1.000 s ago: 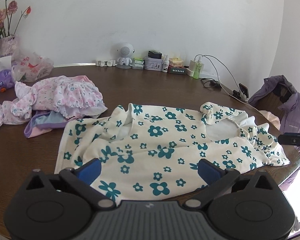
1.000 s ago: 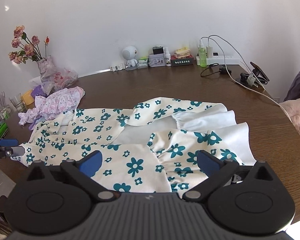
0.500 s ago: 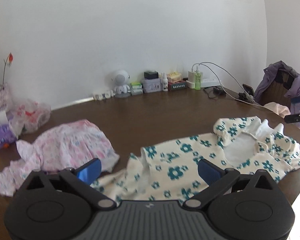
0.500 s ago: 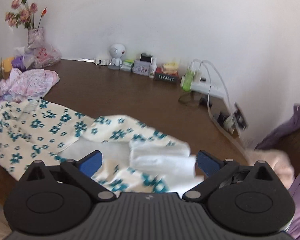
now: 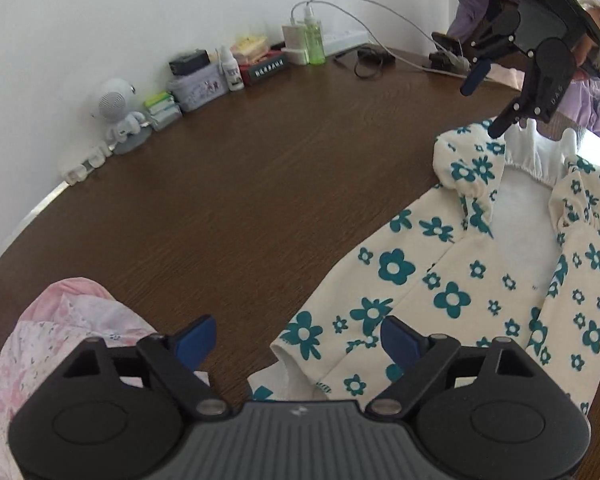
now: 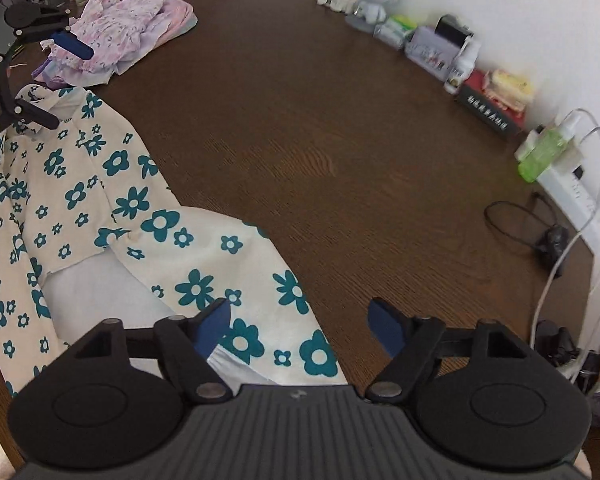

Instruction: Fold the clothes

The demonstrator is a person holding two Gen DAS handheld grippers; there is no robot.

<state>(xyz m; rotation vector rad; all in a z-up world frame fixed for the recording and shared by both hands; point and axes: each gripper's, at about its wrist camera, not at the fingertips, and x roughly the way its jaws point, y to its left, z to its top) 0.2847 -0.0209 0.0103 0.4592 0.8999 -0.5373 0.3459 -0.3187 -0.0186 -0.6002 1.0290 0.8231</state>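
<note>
The left gripper point(image 5: 296, 338) hangs with its blue pads spread apart, nothing between them; the near end of the cream garment with teal flowers point(image 5: 452, 276) lies just below and to the right of its right finger, and the pink floral clothes point(image 5: 56, 344) sit under its left finger. The right gripper point(image 6: 300, 324) is likewise spread wide and empty, poised over the other end of the same garment point(image 6: 148, 220), whose edge passes beneath its left finger; the right finger is over bare brown table point(image 6: 320, 128). The garment lies stretched flat along the table's near side, white lining showing.
</note>
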